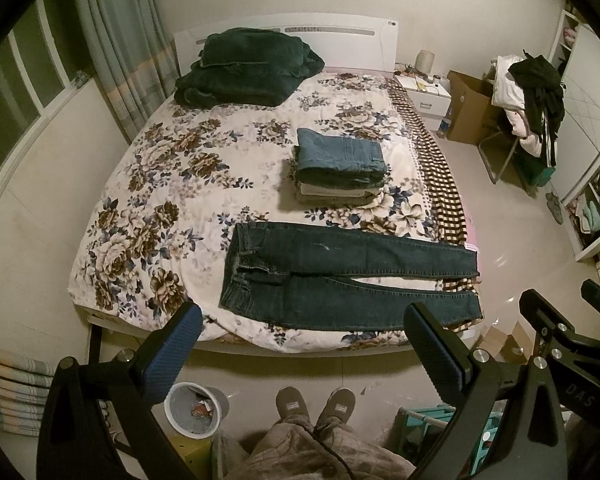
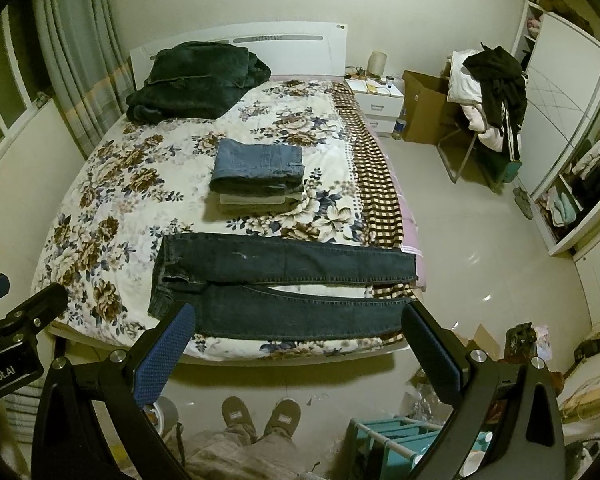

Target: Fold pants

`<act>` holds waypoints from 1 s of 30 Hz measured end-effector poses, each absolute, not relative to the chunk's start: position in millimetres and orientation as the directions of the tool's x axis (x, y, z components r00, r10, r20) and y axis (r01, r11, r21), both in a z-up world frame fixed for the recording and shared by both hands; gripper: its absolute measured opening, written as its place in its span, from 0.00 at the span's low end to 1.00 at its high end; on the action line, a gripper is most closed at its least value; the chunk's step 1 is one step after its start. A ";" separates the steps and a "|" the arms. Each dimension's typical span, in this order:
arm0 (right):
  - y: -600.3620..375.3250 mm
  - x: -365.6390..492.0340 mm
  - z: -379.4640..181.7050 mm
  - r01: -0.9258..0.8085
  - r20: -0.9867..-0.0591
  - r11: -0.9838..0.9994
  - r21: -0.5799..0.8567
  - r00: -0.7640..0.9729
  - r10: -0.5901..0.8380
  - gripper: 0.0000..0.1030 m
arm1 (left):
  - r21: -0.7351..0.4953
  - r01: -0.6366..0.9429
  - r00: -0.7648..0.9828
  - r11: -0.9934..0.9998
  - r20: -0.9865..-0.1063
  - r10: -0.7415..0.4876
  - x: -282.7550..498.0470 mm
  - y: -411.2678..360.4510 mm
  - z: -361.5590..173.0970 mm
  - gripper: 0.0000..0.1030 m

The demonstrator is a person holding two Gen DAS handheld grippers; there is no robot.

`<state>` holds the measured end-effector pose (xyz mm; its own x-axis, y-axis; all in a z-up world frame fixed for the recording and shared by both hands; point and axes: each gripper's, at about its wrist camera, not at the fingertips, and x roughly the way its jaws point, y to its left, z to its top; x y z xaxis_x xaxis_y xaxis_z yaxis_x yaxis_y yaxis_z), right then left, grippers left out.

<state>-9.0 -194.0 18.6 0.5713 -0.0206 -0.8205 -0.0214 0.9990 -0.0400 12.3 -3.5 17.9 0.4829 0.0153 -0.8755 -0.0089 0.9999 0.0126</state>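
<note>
Dark blue jeans lie flat and unfolded across the near end of the floral bed, waist to the left, both legs running right to the bed's edge. They also show in the right wrist view. My left gripper is open and empty, held above the near bed edge, short of the jeans. My right gripper is open and empty, also held above the near edge over the lower leg. A stack of folded pants sits behind the jeans, also in the right wrist view.
A dark green blanket lies by the headboard. A bin and my slippered feet are on the floor before the bed. A teal rack stands at lower right. A chair piled with clothes and a wardrobe are to the right.
</note>
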 end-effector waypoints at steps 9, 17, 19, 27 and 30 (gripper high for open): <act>-192.8 -10.5 18.3 -0.019 -0.820 0.999 -0.040 0.573 -0.022 1.00 | 0.011 -0.010 0.487 1.000 -0.873 0.015 10.5 -3.2 17.8 1.00; -192.2 -11.5 17.8 -0.020 -0.820 0.999 -0.038 0.572 -0.019 1.00 | 0.013 -0.010 0.490 1.000 -0.872 0.016 26.4 -16.7 31.5 1.00; -191.8 -11.1 18.5 -0.021 -0.822 0.999 -0.034 0.570 -0.016 1.00 | 0.008 -0.010 0.487 1.000 -0.873 0.012 28.2 -17.2 32.9 1.00; -205.9 4.1 -2.0 0.023 -0.815 1.000 -0.005 0.579 -0.017 1.00 | 0.029 -0.072 0.540 0.997 -0.840 0.063 70.5 -29.2 43.7 1.00; -221.3 24.6 -26.3 0.046 -0.811 0.999 0.008 0.584 -0.020 1.00 | 0.043 -0.109 0.558 0.993 -0.824 0.097 92.5 -32.7 33.9 1.00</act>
